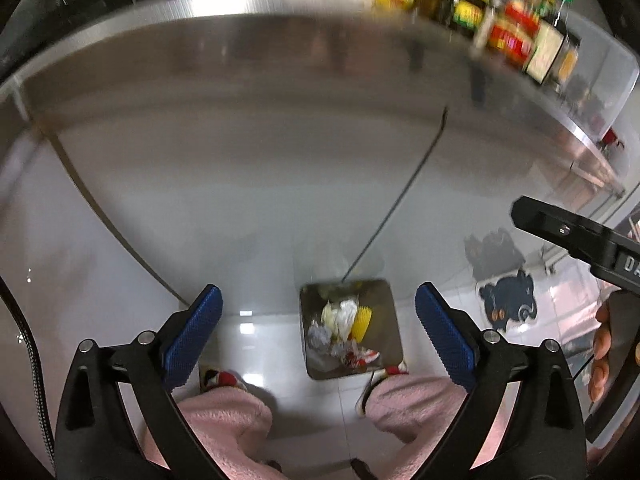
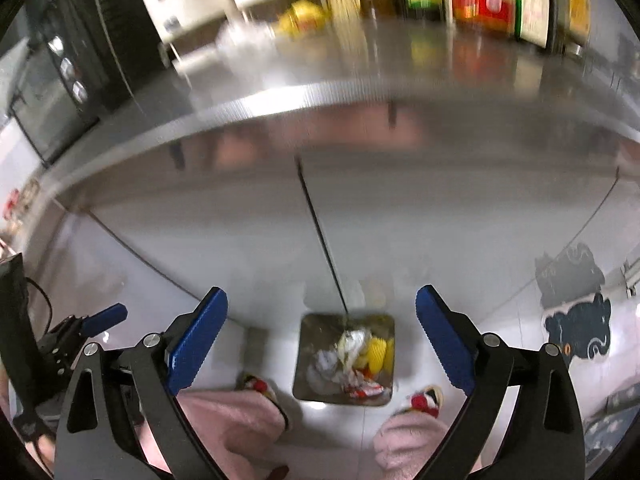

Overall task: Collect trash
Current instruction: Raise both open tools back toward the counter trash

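Blue-padded fingers of the left gripper (image 1: 318, 336) frame the bottom of the left wrist view, spread wide apart with nothing between them, and the right gripper (image 2: 322, 340) stands equally released and empty in its own view. Both hang above a square metal bin (image 1: 390, 320) on the white tiled floor (image 1: 248, 344), set against the foot of a steel counter front (image 1: 240, 184). Inside the bin lies the trash (image 1: 344, 330): crumpled white paper, a yellow ridged piece and a red-and-white wrapper. Pink fleece legs (image 1: 224, 416) and slippers (image 2: 256, 386) stand just beside the bin's near corners, one on each side. Open floor runs left of the bin along the counter base; to the right a dark animal-shaped mat (image 1: 508, 300) lies on the tiles, well apart from the bin. Blurred bottles and jars (image 1: 508, 28) line the counter top above, far from either gripper.
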The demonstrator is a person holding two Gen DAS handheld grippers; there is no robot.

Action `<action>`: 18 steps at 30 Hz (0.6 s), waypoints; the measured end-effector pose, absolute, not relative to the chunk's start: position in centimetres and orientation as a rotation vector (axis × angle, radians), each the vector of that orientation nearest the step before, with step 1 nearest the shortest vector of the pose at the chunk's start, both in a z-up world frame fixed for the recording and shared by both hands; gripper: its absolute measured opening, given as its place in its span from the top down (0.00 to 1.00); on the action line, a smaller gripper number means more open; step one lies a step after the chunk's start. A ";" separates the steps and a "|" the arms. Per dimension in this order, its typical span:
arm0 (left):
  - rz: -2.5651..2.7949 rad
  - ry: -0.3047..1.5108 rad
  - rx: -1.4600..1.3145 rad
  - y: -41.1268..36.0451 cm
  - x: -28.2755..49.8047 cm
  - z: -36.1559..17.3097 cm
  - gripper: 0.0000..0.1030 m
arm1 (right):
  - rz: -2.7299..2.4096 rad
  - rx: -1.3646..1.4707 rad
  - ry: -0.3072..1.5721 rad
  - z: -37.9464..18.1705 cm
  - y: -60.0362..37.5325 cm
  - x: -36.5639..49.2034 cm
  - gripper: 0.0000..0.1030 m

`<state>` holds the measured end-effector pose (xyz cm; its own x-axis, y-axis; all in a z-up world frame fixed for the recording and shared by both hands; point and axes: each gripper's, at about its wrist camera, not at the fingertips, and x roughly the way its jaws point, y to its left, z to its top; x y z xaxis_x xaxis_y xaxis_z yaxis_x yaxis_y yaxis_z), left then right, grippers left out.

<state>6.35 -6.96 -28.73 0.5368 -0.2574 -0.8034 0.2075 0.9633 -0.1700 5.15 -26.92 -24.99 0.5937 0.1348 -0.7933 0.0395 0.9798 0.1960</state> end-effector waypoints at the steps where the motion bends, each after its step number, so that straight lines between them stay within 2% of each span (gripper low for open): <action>1: -0.273 0.942 -0.056 -6.7 6.3 -27.4 0.11 | 0.058 0.199 0.918 -24.3 -27.0 5.0 0.07; 8: -0.255 0.802 -0.056 -5.5 7.3 -19.9 0.08 | 0.067 0.196 0.814 -18.0 -27.4 5.9 0.06; 18: -0.200 0.701 -0.051 -4.9 12.6 -13.9 0.08 | 0.046 0.201 0.723 -11.9 -28.7 12.3 0.06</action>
